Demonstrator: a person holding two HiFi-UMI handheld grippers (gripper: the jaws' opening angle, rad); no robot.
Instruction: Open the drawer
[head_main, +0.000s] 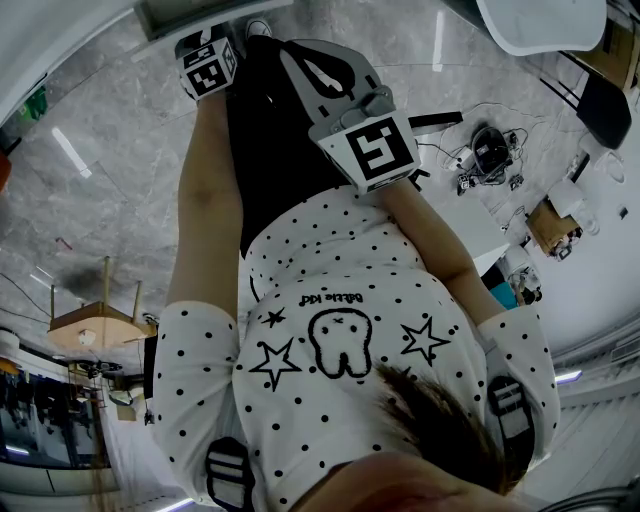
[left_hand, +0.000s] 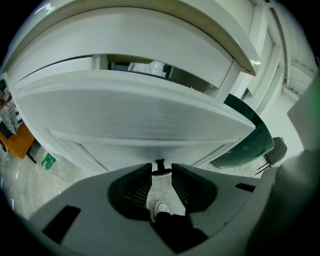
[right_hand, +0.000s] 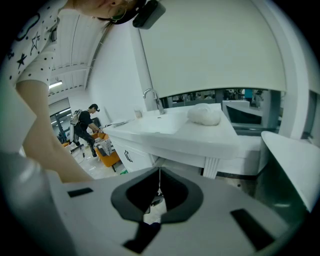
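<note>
The left gripper is found with its jaws standing apart. A small dark handle is seen between the fingertips, with clearance on either side, so it is not gripped. The handle is mounted on the white drawer, whose front fills the field directly ahead of the jaws. A dark gap is noted above the drawer's upper edge, beneath a white top. A white shoe is visible below, through the opening between the jaws. The right gripper is found with its jaws brought together and nothing held. Ahead of it and well apart, a white counter bearing a tap and a white bundle is observed.
</note>
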